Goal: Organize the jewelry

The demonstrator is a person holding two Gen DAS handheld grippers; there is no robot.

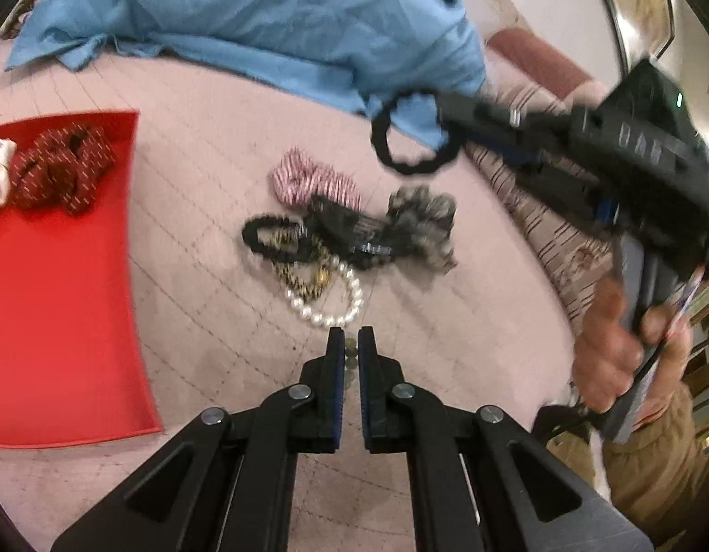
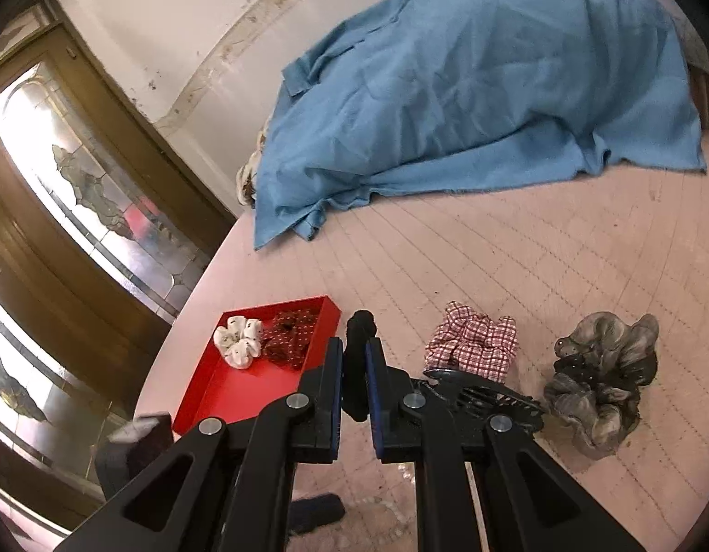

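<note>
Two scrunchies [image 2: 262, 340] are seen lying in the red tray [image 2: 225, 395]. Right of the tray, a black hair tie [image 1: 412, 131] is clamped in the right gripper [image 2: 354, 359] above the bedspread [image 2: 561, 267]. The left gripper [image 1: 350, 345] is pinched on small beads [image 1: 351, 354], right of the tray.

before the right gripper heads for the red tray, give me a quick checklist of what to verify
1. Right gripper shut on the black hair tie: ok.
2. Hair tie lifted clear of the pile: ok, it hangs above the bed.
3. Red tray has bare room: ok, only the white scrunchie and dark red scrunchie sit at its far end.
4. Left gripper out of the way: ok, shut, near the pearl bracelet.
5. Whether the left gripper holds anything: cannot tell.
</note>
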